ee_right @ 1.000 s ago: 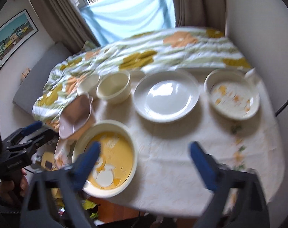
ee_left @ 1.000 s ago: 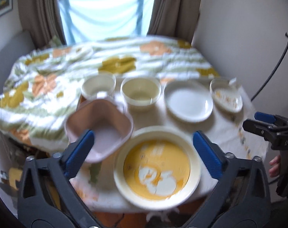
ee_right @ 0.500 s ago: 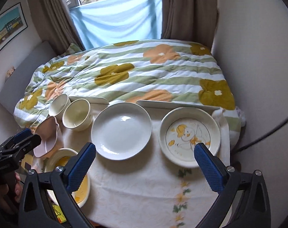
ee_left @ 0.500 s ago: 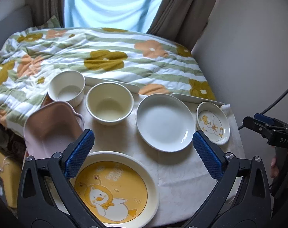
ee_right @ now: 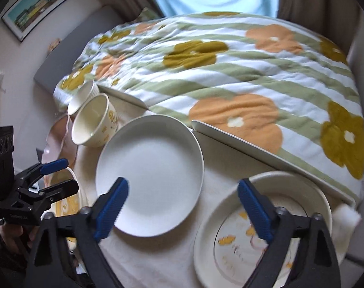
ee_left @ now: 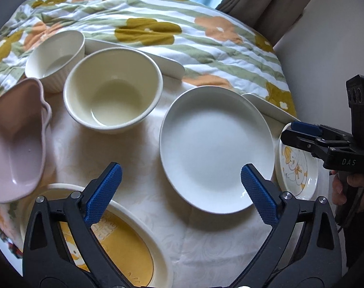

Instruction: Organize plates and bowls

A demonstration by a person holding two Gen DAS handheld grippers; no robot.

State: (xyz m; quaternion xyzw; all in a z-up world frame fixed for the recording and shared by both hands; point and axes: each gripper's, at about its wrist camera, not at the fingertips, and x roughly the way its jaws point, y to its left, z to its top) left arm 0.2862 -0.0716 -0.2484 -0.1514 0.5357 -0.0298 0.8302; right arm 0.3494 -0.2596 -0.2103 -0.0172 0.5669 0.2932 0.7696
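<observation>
Left wrist view has my left tongs (ee_left: 180, 187) and right tongs (ee_right: 183, 206) both wide open, empty, hovering by the white plate (ee_left: 215, 146).

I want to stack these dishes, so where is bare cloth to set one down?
Bare cloth lies between the cream bowl, white plate and yellow duck plate. The left edge is crowded: pink dish and ribbed bowl nearly touch.

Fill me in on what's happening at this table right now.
A person holds a two-finger tool in each hand above dishes laid out on a table. The left tool hangs open between the yellow duck plate and the plain white plate. The right tool is open over the small duck plate. Neither holds anything. The cream bowl, ribbed white bowl and pink dish sit untouched.
</observation>
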